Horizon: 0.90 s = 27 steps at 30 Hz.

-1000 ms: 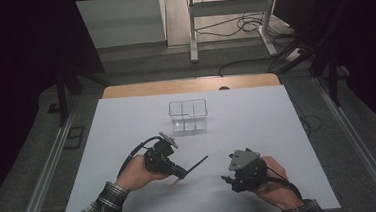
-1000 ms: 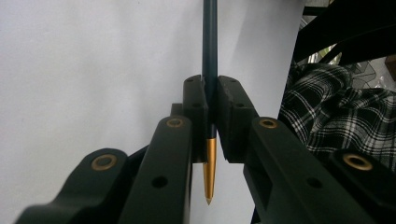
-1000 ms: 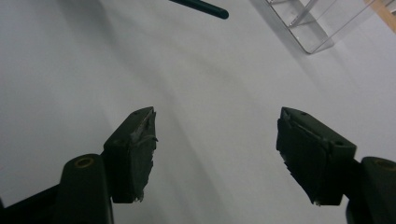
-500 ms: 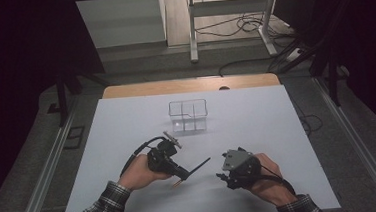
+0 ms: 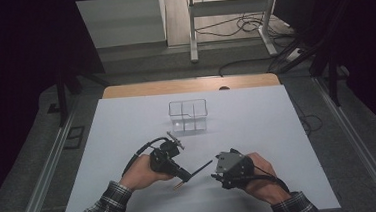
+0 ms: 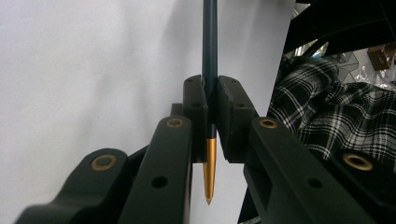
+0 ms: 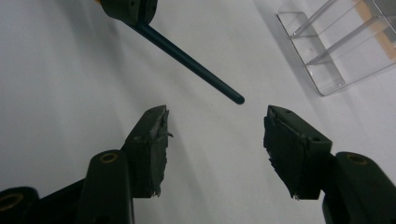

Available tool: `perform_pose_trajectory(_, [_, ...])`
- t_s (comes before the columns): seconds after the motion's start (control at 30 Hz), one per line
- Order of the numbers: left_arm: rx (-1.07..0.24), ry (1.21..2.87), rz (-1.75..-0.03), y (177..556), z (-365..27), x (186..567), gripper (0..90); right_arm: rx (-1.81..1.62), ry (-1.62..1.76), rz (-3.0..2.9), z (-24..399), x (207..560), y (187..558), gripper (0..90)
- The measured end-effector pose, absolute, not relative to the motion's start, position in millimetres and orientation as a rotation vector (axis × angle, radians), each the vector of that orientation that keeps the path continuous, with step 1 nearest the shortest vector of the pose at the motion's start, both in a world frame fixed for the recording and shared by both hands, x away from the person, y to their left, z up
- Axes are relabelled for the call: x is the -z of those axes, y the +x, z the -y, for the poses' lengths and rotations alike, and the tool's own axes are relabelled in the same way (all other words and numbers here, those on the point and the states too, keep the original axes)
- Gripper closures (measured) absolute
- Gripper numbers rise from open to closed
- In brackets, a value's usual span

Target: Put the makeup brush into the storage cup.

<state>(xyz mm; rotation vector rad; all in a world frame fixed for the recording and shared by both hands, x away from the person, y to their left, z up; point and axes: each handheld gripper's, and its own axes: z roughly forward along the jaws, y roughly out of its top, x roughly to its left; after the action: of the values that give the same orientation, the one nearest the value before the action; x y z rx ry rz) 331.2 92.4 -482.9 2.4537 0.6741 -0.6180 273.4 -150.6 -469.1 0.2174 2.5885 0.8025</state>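
**Dark Pencil Clamped in Left Claw, Right Claw Gaping Beside Its Free End**

Seen from the high view, left to right across the white desk (image 5: 127, 125). At about 7 o'clock of the desk: a hand in a plaid sleeve (image 5: 100, 208), gripping the left claw (image 5: 185, 177), with a black cable looping off toward 10 o'clock. Clamped tight in that claw: a dark pencil (image 5: 196, 171) with a gold tip, slanted, tip low toward 7 o'clock and free end raised toward 2 o'clock. In the left gripper view: pencil (image 6: 209, 70) pinched squarely between the two pads of the left claw (image 6: 210, 116), shaft running up to 12 o'clock, gold point poking out below toward 6 o'clock, plaid cloth at 3 o'clock.

Just right of the pencil's free end, at about 5 o'clock of the desk: the right claw (image 5: 215, 176), topped by a grey plate and held in the other hand. In the right gripper view: right claw (image 7: 215, 126) standing apart, jaws just lately closing in, nothing pressed between the pads; pencil's (image 7: 187, 58) blunt end hanging near the gap at 12 o'clock, not touching either pad.

Farther off, at 12 o'clock from both hands near the desk's centre: a clear plastic divided box (image 5: 188, 116), well apart from both claws; same box (image 7: 327, 51) at 2 o'clock in the right gripper view.
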Motion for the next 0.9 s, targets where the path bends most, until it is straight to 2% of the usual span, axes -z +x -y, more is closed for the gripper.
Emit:
perform_pose_trajectory(0.63, [0.652,2.462,-0.659,329.3,-87.2,483.1,83.2,-0.761,0.098,-2.606,133.4,474.4,278.4,46.6])
perform_pose_trajectory(0.9, [0.664,2.467,-0.645,329.1,-84.6,481.2,83.2,-0.75,0.037,-2.612,126.2,478.2,279.2,51.6])
